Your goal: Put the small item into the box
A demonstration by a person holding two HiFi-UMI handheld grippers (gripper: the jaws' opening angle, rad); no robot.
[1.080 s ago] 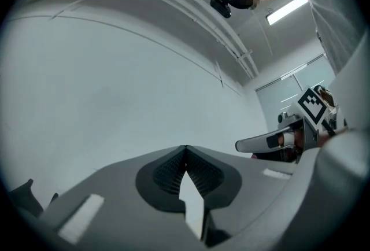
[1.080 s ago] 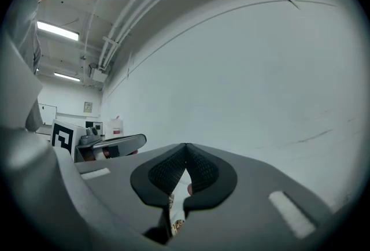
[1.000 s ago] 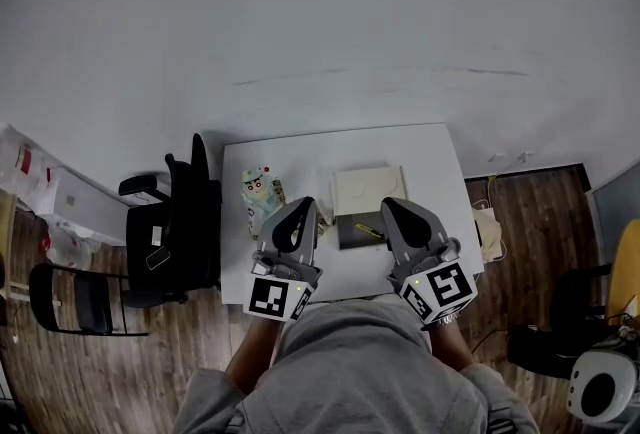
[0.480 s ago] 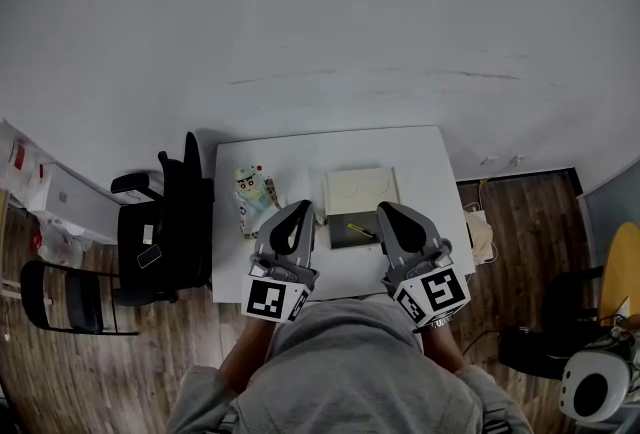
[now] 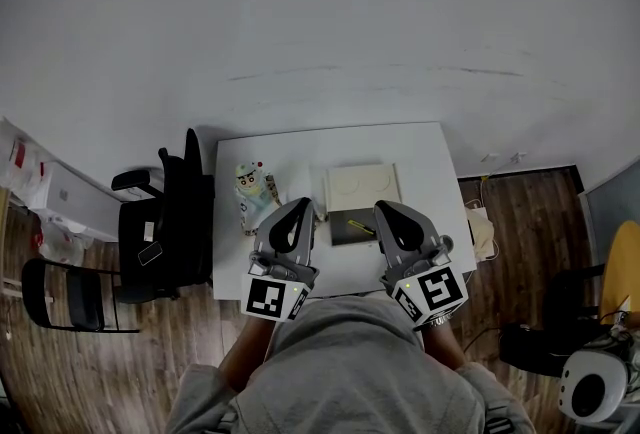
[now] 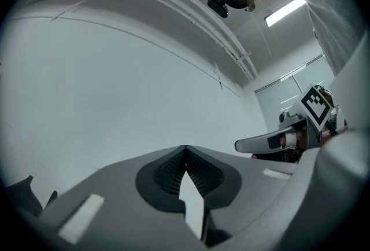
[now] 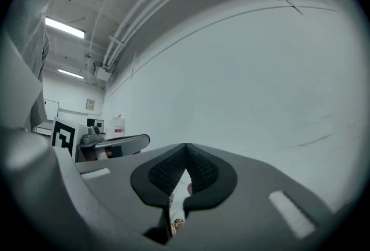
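Note:
On the white table (image 5: 430, 157) an open box (image 5: 345, 230) shows a dark inside, its pale lid (image 5: 362, 185) folded back behind it. A small yellow item (image 5: 361, 225) lies inside the box. My left gripper (image 5: 302, 207) hovers just left of the box and my right gripper (image 5: 386, 209) just right of it, both over the table's near edge. Both are shut and hold nothing. In the left gripper view the left gripper (image 6: 185, 149) points at the bare wall with its pads meeting. The right gripper (image 7: 186, 146) looks the same in its own view.
A colourful toy figure (image 5: 254, 190) lies on the table left of the box. A black office chair (image 5: 160, 222) stands at the table's left and a folding chair (image 5: 70, 294) further left. Bags (image 5: 484, 227) sit on the wooden floor at the right.
The head view has shifted slightly, so the table sits a little higher and further left in the picture. Both grippers stay shut beside the box.

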